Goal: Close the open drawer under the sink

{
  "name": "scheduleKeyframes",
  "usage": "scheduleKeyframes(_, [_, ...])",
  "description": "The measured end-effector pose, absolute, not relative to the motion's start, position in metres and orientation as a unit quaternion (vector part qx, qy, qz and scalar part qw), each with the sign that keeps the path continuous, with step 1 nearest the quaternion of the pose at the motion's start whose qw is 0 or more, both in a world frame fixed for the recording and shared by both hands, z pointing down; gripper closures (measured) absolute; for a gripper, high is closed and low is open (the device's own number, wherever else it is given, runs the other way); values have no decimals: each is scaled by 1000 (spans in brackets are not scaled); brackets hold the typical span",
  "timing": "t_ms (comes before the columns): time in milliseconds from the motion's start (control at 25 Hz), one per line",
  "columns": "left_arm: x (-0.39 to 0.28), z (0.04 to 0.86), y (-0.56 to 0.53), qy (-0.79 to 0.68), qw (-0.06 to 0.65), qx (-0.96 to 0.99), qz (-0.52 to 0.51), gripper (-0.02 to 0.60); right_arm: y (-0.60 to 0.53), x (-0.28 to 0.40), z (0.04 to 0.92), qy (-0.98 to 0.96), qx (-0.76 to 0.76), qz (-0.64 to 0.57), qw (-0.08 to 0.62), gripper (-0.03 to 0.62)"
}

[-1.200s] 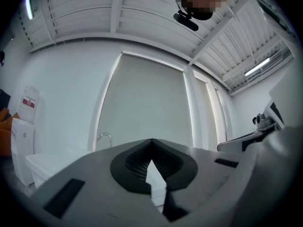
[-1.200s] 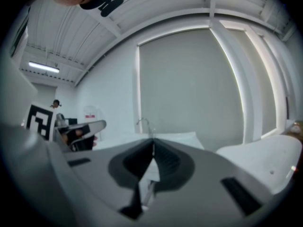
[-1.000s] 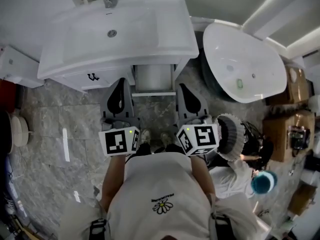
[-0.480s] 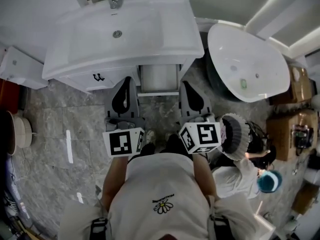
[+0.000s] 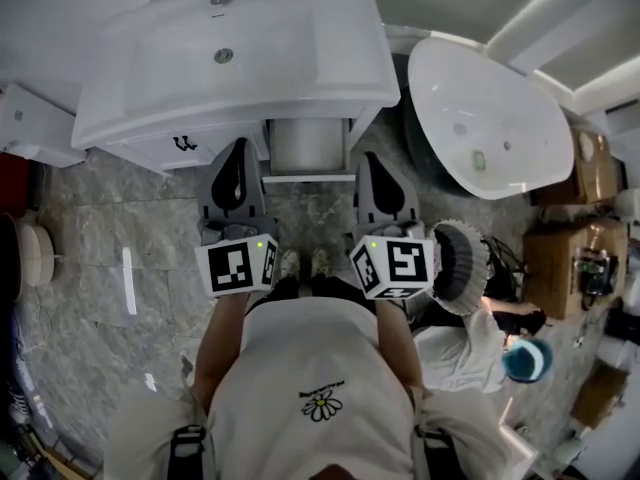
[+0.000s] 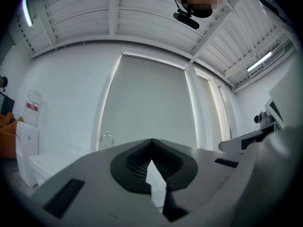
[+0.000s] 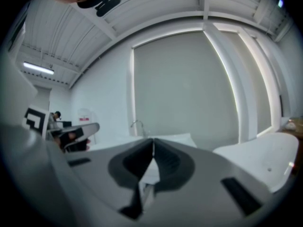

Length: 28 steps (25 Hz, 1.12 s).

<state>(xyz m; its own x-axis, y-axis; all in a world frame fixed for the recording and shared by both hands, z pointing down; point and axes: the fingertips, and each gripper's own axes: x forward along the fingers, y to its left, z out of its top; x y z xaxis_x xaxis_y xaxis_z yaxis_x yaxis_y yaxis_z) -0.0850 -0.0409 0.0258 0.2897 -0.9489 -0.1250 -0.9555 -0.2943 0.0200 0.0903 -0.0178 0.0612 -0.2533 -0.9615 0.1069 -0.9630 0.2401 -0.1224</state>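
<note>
Both claws are pressed together with nothing pinched. The left gripper (image 5: 240,148) and right gripper (image 5: 368,160) flank the open drawer (image 5: 308,150), one on each side, just as a second ago; the drawer still juts out from under the sink (image 5: 300,58), pushed in no further than before, its front edge toward the person; hard to tell whether either tip touches it; the faucet (image 6: 107,137) shows beyond the left jaws; a white tub (image 5: 500,118) sits off right; only the head view has drifted a little.
</note>
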Motion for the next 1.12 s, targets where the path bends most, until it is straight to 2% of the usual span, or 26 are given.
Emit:
scheduleKeyframes(680, [-74, 29, -53, 600, 51, -797, 52, 569, -35, 91, 68, -799, 599, 54, 14, 565])
scheduleKeyframes(1120, [-93, 131, -100, 606, 34, -794, 36, 569, -77, 57, 149, -806, 588, 44, 47, 565])
